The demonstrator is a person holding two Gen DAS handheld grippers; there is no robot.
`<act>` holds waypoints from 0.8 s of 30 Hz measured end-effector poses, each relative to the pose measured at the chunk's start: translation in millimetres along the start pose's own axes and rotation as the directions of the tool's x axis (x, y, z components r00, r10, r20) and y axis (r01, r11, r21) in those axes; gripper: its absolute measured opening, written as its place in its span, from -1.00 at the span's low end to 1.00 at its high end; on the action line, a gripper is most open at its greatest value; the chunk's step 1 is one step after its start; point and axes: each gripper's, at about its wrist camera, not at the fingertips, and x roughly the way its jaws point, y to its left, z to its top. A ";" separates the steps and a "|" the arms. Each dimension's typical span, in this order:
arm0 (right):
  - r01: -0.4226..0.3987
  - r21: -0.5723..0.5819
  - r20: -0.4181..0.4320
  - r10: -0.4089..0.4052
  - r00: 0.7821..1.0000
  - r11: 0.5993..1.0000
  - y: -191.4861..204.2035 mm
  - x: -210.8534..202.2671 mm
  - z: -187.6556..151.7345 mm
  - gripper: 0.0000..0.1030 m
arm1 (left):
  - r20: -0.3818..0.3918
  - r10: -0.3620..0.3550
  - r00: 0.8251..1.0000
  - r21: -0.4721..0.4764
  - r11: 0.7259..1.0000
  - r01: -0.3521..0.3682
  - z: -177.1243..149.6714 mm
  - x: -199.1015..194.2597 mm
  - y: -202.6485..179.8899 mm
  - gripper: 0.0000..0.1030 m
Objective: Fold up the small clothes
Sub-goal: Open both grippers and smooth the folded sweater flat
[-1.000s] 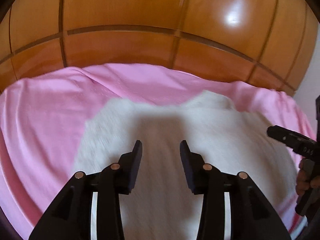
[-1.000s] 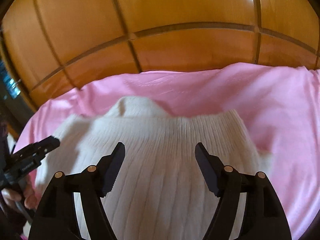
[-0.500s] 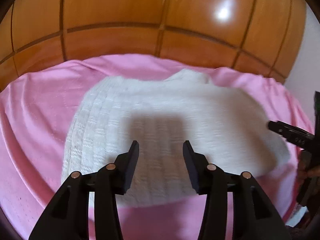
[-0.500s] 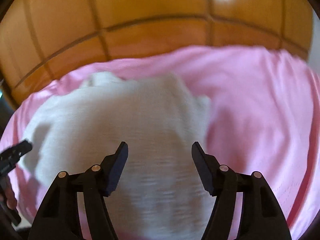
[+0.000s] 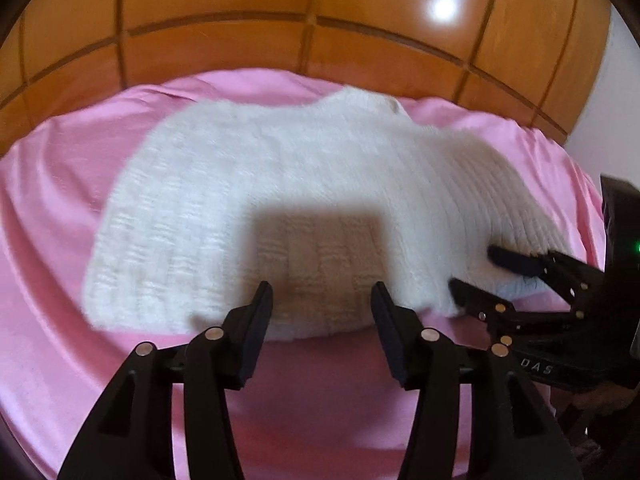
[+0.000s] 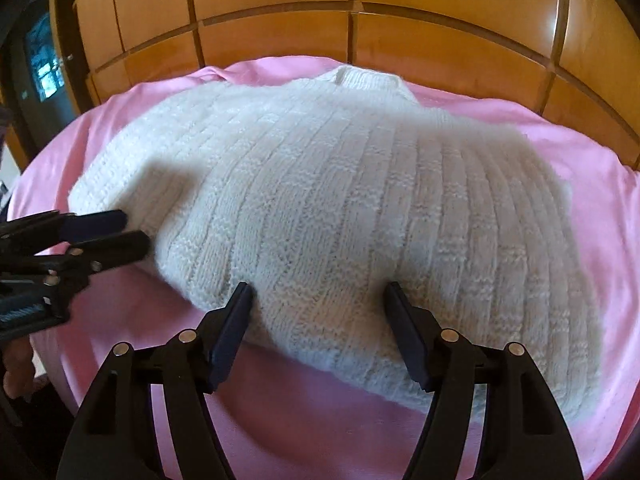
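Both hand-held grippers withdrew; white sweater point(image 6: 340, 200) blurred in left view.

Ahead of me rises a glossy orange-brown wooden panelled wall point(image 6: 400, 40) catching a bright light glare point(image 5: 444, 6), with a pink sheet point(image 6: 600, 200) spread below and a dim window point(image 6: 46, 74) far left.

The sweater point(image 6: 344, 208) lies on the sheet point(image 6: 624, 240), before the wooden panels point(image 6: 280, 0).

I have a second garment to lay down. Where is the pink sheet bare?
Bare pink sheet lies right of the white ribbed knit sweater, and in front of its near hem. The near-left corner is crowded: the left hand-held gripper sits there.
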 end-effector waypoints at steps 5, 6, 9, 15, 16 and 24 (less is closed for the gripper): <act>-0.001 0.024 -0.007 0.001 1.000 1.000 2.4 -10.1 7.3 0.38 | 0.033 0.055 0.998 -0.035 0.998 -0.054 3.9 -15.9 15.0 0.13; -0.004 0.028 -0.007 0.004 1.000 1.000 2.0 -13.5 8.8 0.38 | 0.040 0.069 0.997 -0.041 0.997 -0.068 5.0 -18.7 18.2 0.16; -0.012 0.050 0.011 0.012 1.000 0.999 -1.7 -27.2 13.7 0.38 | 0.056 0.104 0.993 -0.043 0.994 -0.102 7.5 -22.8 23.3 0.27; 0.015 0.125 0.061 -0.023 0.998 0.992 -23.6 -44.4 27.7 0.50 | 0.057 0.145 0.988 -0.071 0.987 -0.141 11.3 -22.9 38.4 0.29; 0.018 0.146 0.067 -0.028 0.997 0.989 -29.5 -45.2 30.2 0.50 | 0.054 0.150 0.987 -0.076 0.986 -0.145 10.9 -23.0 40.0 0.29; 0.091 0.361 -0.028 -0.086 0.996 0.928 -106.7 -13.8 26.9 0.50 | -0.005 0.193 0.981 -0.096 0.977 -0.193 7.5 -5.9 57.3 0.30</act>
